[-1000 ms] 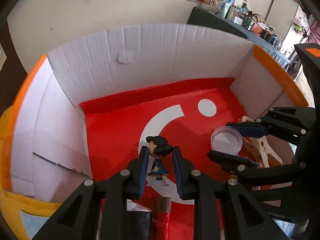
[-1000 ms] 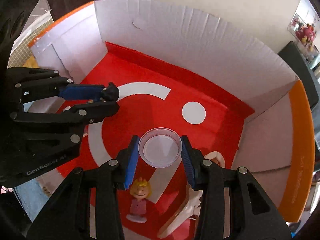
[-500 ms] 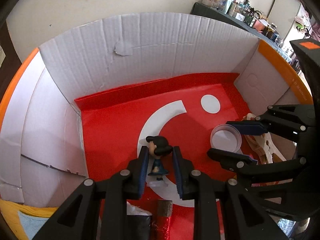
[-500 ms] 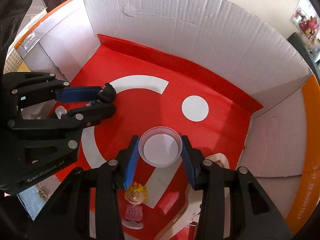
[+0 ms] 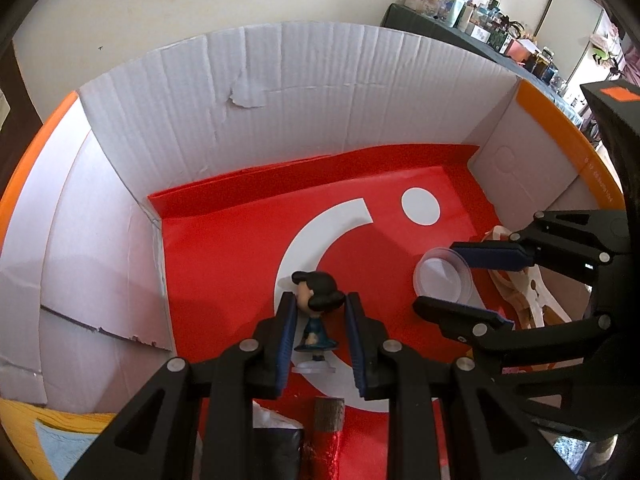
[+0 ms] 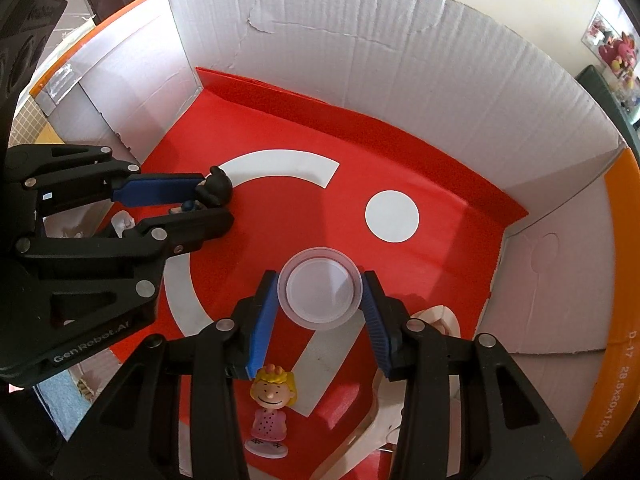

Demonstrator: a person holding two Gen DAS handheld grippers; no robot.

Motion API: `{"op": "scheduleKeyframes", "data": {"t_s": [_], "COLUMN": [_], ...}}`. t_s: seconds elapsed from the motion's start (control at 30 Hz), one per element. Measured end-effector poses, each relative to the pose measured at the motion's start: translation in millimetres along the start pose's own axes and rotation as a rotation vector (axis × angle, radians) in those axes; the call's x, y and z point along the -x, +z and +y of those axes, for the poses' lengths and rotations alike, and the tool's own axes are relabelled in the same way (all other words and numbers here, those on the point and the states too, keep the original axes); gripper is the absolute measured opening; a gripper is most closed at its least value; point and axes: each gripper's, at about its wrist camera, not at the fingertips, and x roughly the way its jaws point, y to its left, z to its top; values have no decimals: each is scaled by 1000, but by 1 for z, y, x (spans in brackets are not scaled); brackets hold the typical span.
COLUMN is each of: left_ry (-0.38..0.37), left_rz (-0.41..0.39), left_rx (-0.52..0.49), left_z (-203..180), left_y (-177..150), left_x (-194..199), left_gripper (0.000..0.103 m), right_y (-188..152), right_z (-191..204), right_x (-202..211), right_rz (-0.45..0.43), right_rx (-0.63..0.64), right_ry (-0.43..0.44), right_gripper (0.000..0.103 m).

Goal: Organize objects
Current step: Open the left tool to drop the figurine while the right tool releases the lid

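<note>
Figurines: two. Clear cups: one. Wooden cut-out pieces: one. All sit inside one cardboard box [image 5: 304, 92] with white walls, orange rim and a red floor printed with a white arc and dot.

My left tongs [image 5: 319, 304] are nearly closed, blue pads pressed on the head of the dark-haired figurine [image 5: 316, 312]: black hair, blue dress, clear round base, upright between my fingers above the white arc.

My right tongs [image 6: 319, 294] are closed on the clear plastic cup [image 6: 319, 288], pads against its rim either side; round, transparent, mouth up.

Below my right tongs, just under the left pad, stands the blonde figurine [image 6: 271, 408]: yellow hair, pink dotted dress, white base, untouched. Beside and under my right finger lies the pale wooden piece [image 6: 436, 320], partly hidden.

Left tongs lie well to the left of the right ones.
</note>
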Motion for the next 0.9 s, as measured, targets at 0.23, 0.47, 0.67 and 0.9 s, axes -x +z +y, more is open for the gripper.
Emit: {"op": "scheduleKeyframes", "data": {"t_s": [0.23,0.47,0.67,0.9], "left_ry": [-6,-9,-7,-7], "left_rz": [0,-3,-5,-33], "left_rx": [6,10,8,11], "left_z": [-2,-1,-9,-8], "left_y": [2,5,9,10], "left_x": [1,4,5,21], "left_gripper": [25,28,28,32], "right_y": [-10,-14,-22,-31], "right_z": [-3,0,0,1], "right_x": [5,8,16,36], "right_rz": [-3,-15,-29,-59], "right_rx": [1,-12,-16,-13], "right_ry": [-2,-5,-3,-17], "right_gripper": [41,41,41,41]}}
